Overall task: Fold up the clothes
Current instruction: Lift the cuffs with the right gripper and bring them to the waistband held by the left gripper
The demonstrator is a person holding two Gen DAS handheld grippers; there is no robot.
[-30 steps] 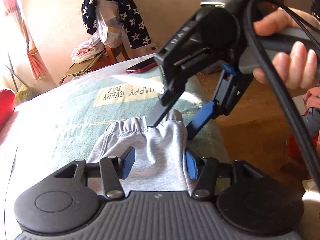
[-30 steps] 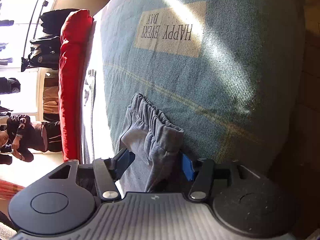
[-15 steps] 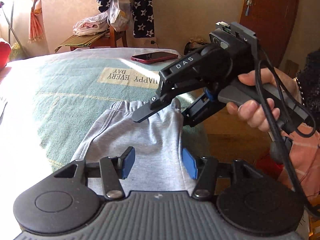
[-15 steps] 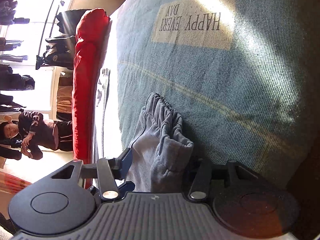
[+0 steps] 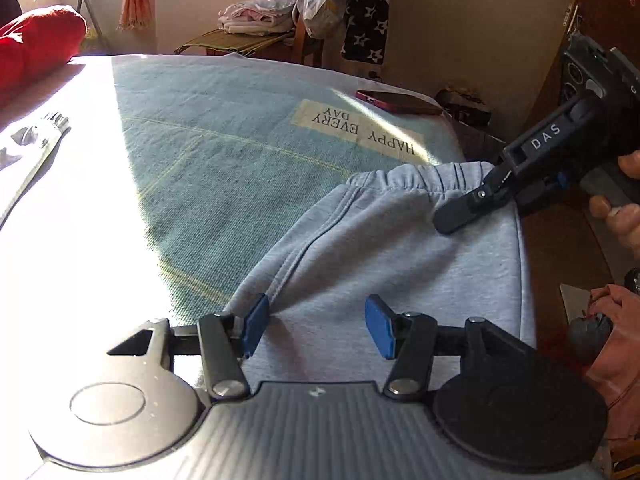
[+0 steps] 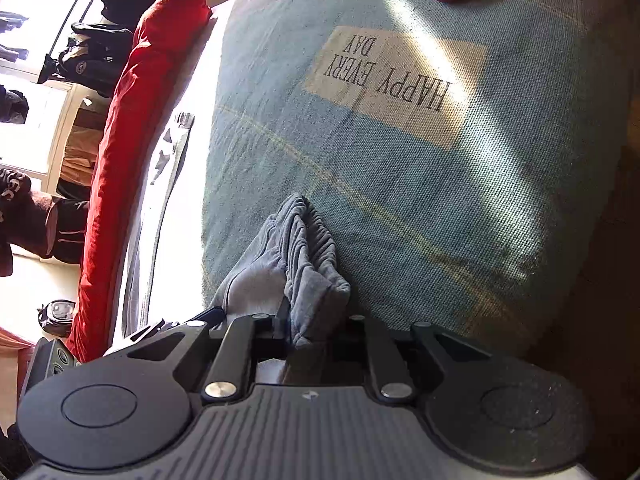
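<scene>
Looking along the left gripper [image 5: 316,326], we see its 2 blue pads [image 5: 254,323] standing about half open over the near end of the grey shorts [image 5: 384,256]. The left pad touches a fold of the cloth; the right pad sits apart from it, so nothing is clamped. The shorts lie on the teal blanket [image 5: 224,152], near its right edge, waistband away from us. The right gripper [image 5: 460,212] reaches in from the right, its black finger over the waistband corner. A red phone [image 5: 396,102] rests beyond the "HAPPY EVERY DAY" label [image 5: 360,130].

From the right wrist, we see the right gripper's [image 6: 310,330] jaws closing on the bunched waistband of the shorts [image 6: 300,248], cloth pinched between them. A red pillow [image 6: 132,120] runs along the blanket's [image 6: 400,208] far side.
</scene>
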